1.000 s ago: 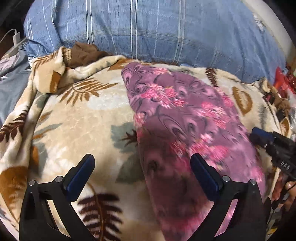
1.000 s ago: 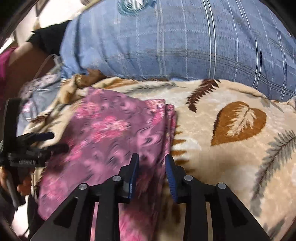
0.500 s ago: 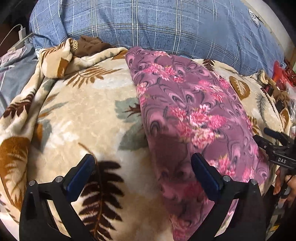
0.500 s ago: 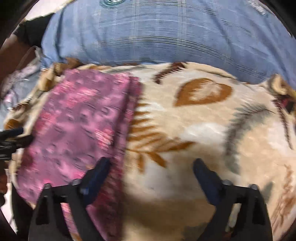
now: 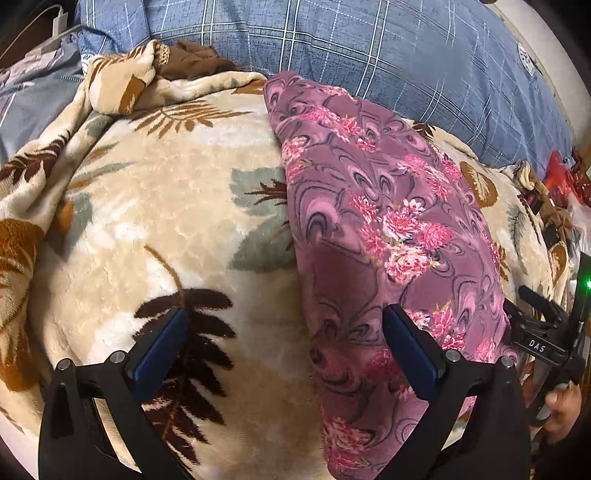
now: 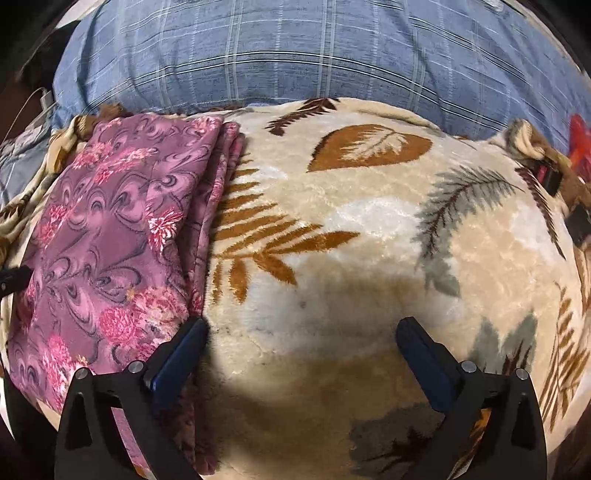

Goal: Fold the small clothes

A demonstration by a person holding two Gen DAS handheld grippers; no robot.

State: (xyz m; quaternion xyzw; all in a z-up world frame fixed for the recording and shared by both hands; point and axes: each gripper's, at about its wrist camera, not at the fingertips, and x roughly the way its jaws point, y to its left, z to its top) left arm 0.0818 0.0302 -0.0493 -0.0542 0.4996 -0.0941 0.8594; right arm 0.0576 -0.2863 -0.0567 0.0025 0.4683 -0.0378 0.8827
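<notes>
the purple floral garment [image 5: 388, 229] lies folded long on the leaf-print blanket [image 5: 155, 206], looking light, limp and a bit slippery, best pinched at its stacked edge, while the left tongs [image 5: 282, 345] and just-widened right tongs [image 6: 301, 347] gape empty.

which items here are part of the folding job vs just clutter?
Job: folded purple floral garment, left gripper, right gripper, both open and empty.

Lying about: leaf-print fleece blanket, blue plaid pillow, white charger and cable, brown cloth.
</notes>
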